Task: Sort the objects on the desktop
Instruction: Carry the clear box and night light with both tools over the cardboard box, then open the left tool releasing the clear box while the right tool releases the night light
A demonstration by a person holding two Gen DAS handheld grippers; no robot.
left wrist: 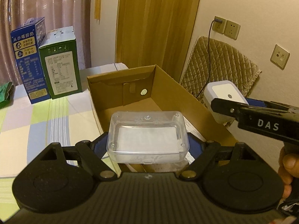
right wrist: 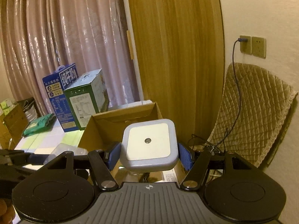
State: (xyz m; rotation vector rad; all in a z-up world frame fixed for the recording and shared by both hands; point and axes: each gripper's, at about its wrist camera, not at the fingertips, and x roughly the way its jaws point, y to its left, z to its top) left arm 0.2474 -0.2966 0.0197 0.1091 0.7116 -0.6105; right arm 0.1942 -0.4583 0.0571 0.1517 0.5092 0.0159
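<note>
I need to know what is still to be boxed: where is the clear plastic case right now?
In the left wrist view the clear plastic case is clamped in the left tool, above the near end of the open cardboard box.

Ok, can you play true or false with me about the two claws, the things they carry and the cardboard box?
1. The left claw is holding a clear plastic box. True.
2. The right claw is empty. False: it grips a white square night light.
3. The blue carton and the green carton stand side by side on the table. True.
4. The cardboard box is closed with a lid. False: its top is open.
5. A cable is plugged into the wall socket. True.
6. The clear plastic box is lying on the table. False: it is held up over the cardboard box.
</note>
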